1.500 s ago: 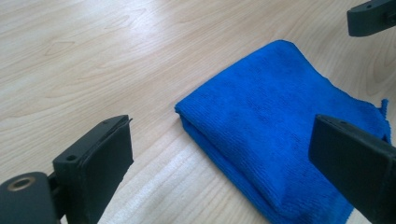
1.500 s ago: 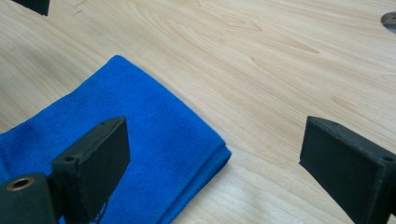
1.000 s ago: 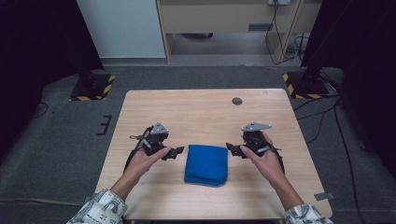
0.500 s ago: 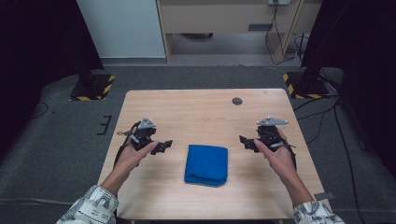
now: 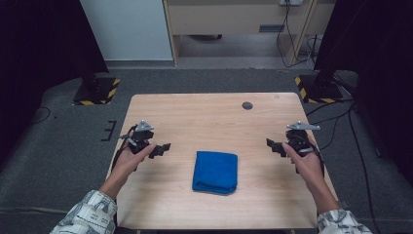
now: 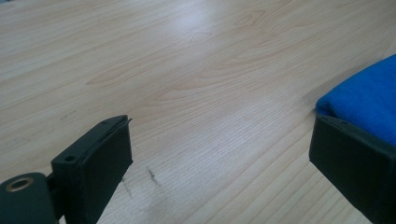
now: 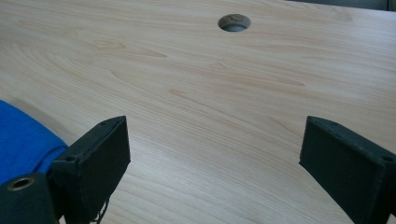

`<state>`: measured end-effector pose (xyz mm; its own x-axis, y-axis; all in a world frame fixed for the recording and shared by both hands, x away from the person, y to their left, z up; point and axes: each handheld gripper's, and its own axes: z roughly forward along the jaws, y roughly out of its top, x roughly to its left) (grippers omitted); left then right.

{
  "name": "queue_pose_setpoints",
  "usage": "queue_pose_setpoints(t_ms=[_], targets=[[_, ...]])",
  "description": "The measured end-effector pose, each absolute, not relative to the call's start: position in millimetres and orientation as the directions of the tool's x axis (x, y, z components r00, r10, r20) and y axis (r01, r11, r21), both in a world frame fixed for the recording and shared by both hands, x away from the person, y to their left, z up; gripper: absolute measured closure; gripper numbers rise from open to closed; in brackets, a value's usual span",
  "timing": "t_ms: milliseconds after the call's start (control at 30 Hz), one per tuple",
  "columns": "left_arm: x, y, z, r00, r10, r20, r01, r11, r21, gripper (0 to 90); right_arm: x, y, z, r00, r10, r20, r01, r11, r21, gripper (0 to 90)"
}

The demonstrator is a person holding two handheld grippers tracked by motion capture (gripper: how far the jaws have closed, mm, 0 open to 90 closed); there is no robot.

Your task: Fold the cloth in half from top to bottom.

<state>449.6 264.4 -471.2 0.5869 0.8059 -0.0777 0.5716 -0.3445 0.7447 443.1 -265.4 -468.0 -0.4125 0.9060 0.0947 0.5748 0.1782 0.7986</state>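
A folded blue cloth (image 5: 215, 171) lies flat on the wooden table (image 5: 209, 122), near its front middle. My left gripper (image 5: 163, 147) hovers to the cloth's left, apart from it, jaws wide open and empty. In the left gripper view (image 6: 219, 154) the blue cloth (image 6: 364, 105) shows at the right edge behind one jaw. My right gripper (image 5: 272, 145) is held to the cloth's right, also open with nothing in it. In the right gripper view (image 7: 212, 154) the blue cloth (image 7: 21, 140) appears at the lower left.
A round cable hole (image 5: 247, 105) sits in the table near its far right; the same cable hole (image 7: 234, 22) is ahead in the right gripper view. Dark stands with yellow-black striped bases (image 5: 95, 91) flank the table on the grey floor.
Both grippers have moved outward from the cloth's sides, the left one to the left and the right one to the right. The cloth has stayed where it was.
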Motion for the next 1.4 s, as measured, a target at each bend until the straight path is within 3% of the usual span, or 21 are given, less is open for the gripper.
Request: queue_pose_setpoints(t_ms=[400, 933, 1233, 1400], targets=[[463.3, 276.6, -491.2, 0.556, 0.829, -0.057, 0.612, -0.362, 0.703, 6.7, 446.0, -301.4, -500.0, -0.386, 0.917, 0.102, 0.644, 0.189, 0.741, 8.6], [482.4, 277.2, -514.6, 0.498, 0.865, -0.057, 0.642, -0.324, 0.695, 6.5, 479.0, -314.8, -523.1, -0.264, 0.952, 0.152, 0.685, 0.074, 0.725, 9.3], [487.5, 273.4, -525.7, 0.484, 0.873, -0.051, 0.664, -0.329, 0.671, 5.9, 485.4, -308.4, -535.0, -0.224, 0.965, 0.139, 0.698, 0.059, 0.714, 7.8], [485.1, 268.7, -534.0, 0.487, 0.874, 0.002, 0.647, -0.362, 0.67, 3.6, 485.2, -301.0, -539.2, -0.231, 0.972, 0.054, 0.672, 0.119, 0.731, 7.5]])
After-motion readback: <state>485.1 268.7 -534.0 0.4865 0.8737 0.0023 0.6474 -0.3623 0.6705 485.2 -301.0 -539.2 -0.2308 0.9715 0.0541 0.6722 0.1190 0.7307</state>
